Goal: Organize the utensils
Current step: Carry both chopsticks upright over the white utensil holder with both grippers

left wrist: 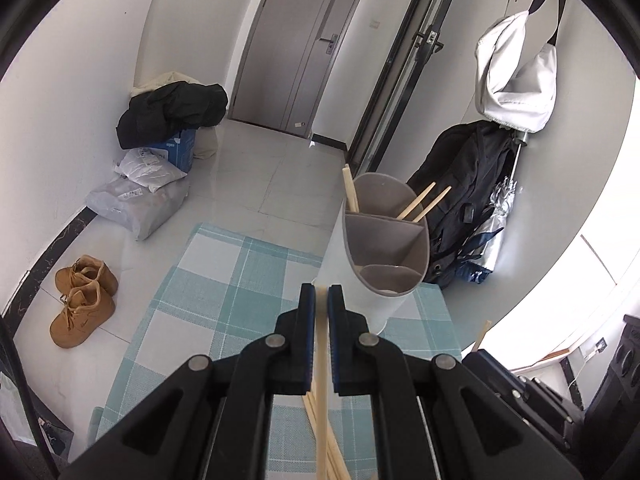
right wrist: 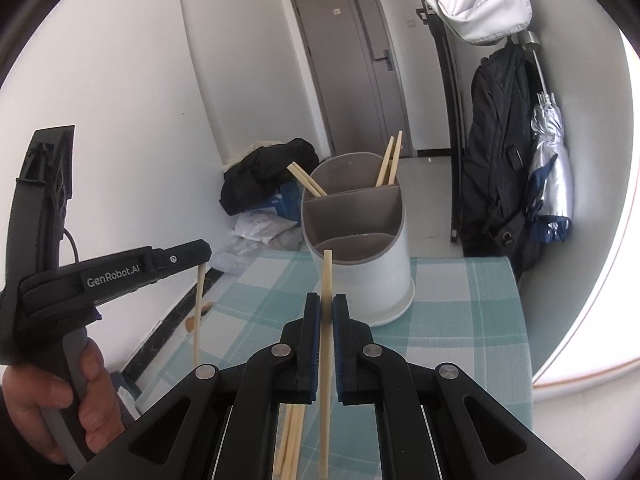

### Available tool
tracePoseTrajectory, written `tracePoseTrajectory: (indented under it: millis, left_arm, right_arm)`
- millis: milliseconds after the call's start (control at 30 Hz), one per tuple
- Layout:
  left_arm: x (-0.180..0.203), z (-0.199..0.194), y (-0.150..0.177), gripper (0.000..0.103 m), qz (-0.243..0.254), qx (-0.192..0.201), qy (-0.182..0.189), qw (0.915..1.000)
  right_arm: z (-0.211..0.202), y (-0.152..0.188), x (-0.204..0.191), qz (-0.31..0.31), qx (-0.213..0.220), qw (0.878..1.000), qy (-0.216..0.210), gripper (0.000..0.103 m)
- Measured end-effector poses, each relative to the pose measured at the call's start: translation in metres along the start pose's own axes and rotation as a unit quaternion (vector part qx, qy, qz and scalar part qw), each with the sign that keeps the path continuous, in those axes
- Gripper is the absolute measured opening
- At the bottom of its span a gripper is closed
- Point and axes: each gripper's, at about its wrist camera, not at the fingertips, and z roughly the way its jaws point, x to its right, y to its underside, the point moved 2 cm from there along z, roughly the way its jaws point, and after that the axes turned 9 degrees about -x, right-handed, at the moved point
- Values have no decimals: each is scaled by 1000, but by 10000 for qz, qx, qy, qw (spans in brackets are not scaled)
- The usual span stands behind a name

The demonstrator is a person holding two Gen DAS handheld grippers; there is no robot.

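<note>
Here our left tool and right tool each clamp one chopstick, lower ends cut off. We see the checked counter near a grey door.

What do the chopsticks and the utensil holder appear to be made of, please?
Chopsticks: probably bamboo or light wood, given the pale tan, matte, squared sticks. Utensil holder: likely plastic, with a smooth white outer wall, grey matte dividers and moulded rounded edges; ceramic cannot be excluded.
</note>
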Motion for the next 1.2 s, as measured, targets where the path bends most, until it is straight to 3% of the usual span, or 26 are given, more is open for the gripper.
tracePoseTrajectory:
  millis: [467,667,1000,1200]
  left_arm:
    - [23,-24,-33,2,301,480,211,9982]
    - [24,-23,-51,2,185,514,211,9983]
    - [37,-25,-117,2,117,1112,369,9930]
    - [32,-11,-153,2,-13,1484,427,9880]
  right_arm:
    - [-20,-6,3,168,241,9996,17,5]
    - [-33,-23,10,354,415,9985,-16,5]
    - [-63,-110,10,28,780,9969,-114,5]
    - [-56,-168,14,-48,906,9957,-160,5]
